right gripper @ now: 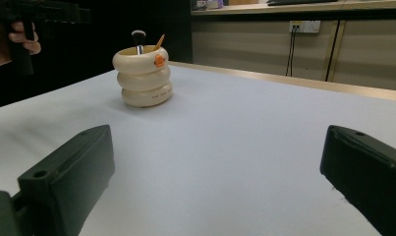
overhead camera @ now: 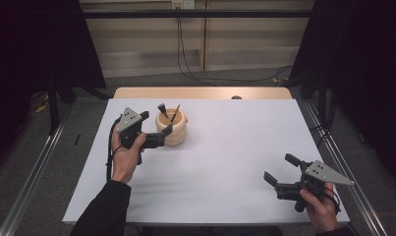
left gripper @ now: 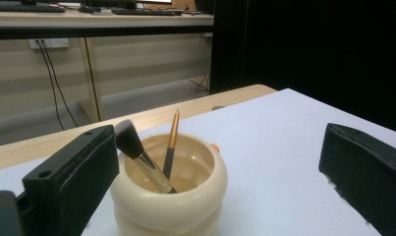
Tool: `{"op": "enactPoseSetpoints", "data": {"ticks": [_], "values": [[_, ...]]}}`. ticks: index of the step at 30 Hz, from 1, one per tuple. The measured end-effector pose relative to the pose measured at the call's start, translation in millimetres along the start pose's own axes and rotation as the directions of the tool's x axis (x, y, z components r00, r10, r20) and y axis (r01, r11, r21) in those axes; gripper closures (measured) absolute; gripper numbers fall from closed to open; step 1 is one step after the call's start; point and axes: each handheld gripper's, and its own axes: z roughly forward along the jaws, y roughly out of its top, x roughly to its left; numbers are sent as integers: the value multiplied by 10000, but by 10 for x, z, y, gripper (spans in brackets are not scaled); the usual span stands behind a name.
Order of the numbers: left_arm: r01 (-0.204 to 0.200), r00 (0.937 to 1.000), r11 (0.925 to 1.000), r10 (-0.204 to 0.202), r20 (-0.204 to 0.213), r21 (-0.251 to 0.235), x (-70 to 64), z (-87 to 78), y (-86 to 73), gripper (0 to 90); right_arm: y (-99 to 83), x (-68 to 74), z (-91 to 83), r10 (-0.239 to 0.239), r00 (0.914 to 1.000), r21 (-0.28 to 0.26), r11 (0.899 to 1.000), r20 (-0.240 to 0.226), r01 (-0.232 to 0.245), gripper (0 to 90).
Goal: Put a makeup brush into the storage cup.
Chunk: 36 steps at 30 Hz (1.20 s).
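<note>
Work looks near its finish or at a pause, as I judge it: the cream ribbed pot [overhead camera: 172,129] stands upright at the far left of the white worktop [overhead camera: 225,147], with a makeup brush [left gripper: 136,150] and a gold-tipped pencil [left gripper: 171,145] leaning inside it. Left tool [overhead camera: 156,132] hovers wide open just beside the pot, one jaw near its rim, gripping nothing. Right tool [overhead camera: 279,172] sits well apart, near the front right, also open and empty.

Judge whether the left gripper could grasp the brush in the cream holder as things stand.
Probably yes: the left gripper hangs open right by the holder, and the brush leans clear above the rim beside a pencil.
</note>
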Motion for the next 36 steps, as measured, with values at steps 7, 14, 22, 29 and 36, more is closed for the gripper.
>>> {"op": "enactPoseSetpoints", "data": {"ticks": [7,14,22,29,36], "values": [[392,9992,9992,-392,-30,-24,-2,-169,-74,17,4,9,-1,-65,10000,-27,10000,16,65,0],[495,9988,9987,-495,14,156,-88,-327,-241,16,2,-1,-8,-67,10000,-25,10000,19,67,0],[430,9990,9990,-428,-95,125,-180,-546,-339,12,5,3,12,-81,10000,-28,10000,-12,81,0],[481,9988,9988,-481,-115,-65,-268,-692,-450,3,3,-15,4,-75,9998,-19,10000,162,75,0],[397,9992,9992,-397,62,-82,-369,-843,-525,6,-3,-22,-25,-21,9997,-51,10000,263,22,0]]}}
